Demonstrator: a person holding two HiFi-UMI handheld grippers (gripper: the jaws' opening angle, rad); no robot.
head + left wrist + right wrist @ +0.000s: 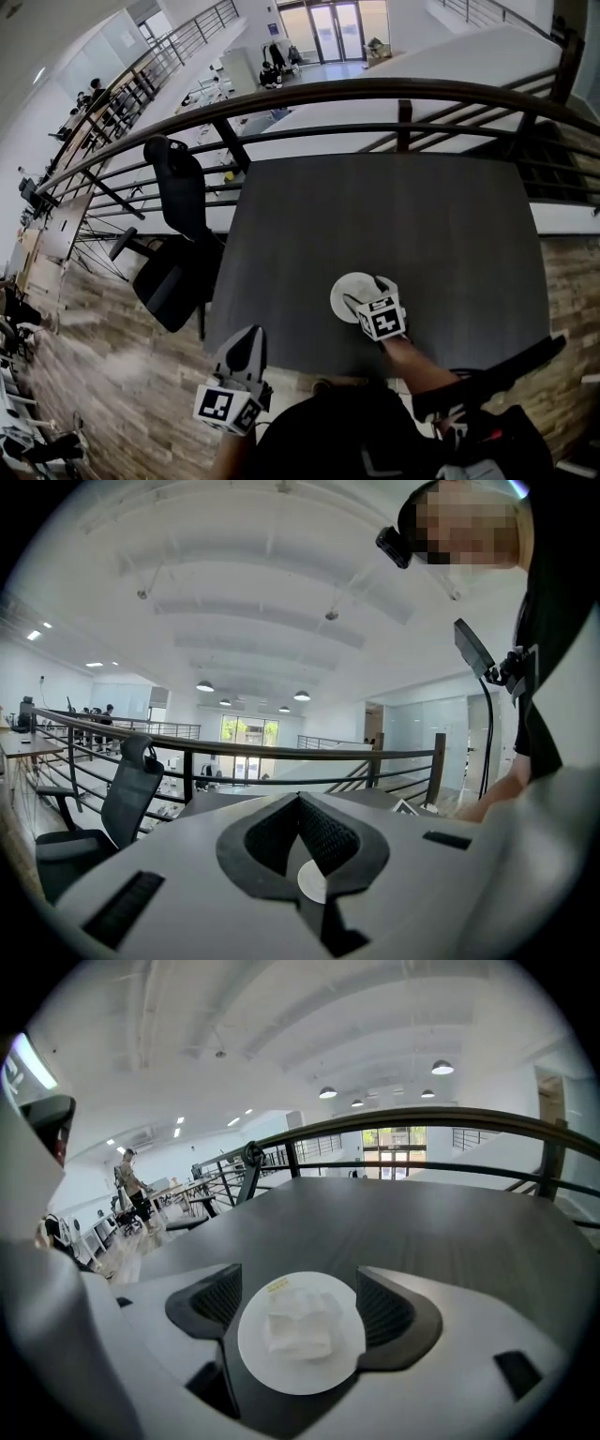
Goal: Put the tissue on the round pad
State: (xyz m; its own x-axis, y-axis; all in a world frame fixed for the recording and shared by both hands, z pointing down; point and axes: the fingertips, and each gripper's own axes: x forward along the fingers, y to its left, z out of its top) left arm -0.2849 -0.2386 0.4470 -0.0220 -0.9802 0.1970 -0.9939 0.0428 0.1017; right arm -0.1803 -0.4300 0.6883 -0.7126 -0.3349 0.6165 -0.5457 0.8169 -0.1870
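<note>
The right gripper (298, 1288) stands wide open, its jaws far apart and gripping nothing. It is tilted down over the pad (258, 1358), and in the right gripper view the white disc shows whole in the gap between the two jaws. The tissue (300, 1324) lies crumpled on the middle of the pad, a small white wad with bare pad all round it. Neither jaw touches it. In the head view this gripper's marker cube (382, 319) covers the near right part of the pad, and the person's arm (412, 361) runs back from it toward the bottom of the picture.

The left gripper (300, 801) is closed, its jaw tips meeting in a point with nothing between them. It is held just off the near left corner of the table (422, 225), well apart from the pad, and points almost level across the table top.

The pad sits on the dark table close to its near edge, roughly midway along it. Beyond the far edge a dark rail (375, 92) curves across the view. A black chair (178, 253) stands just left of the table on the wood floor (94, 366).
</note>
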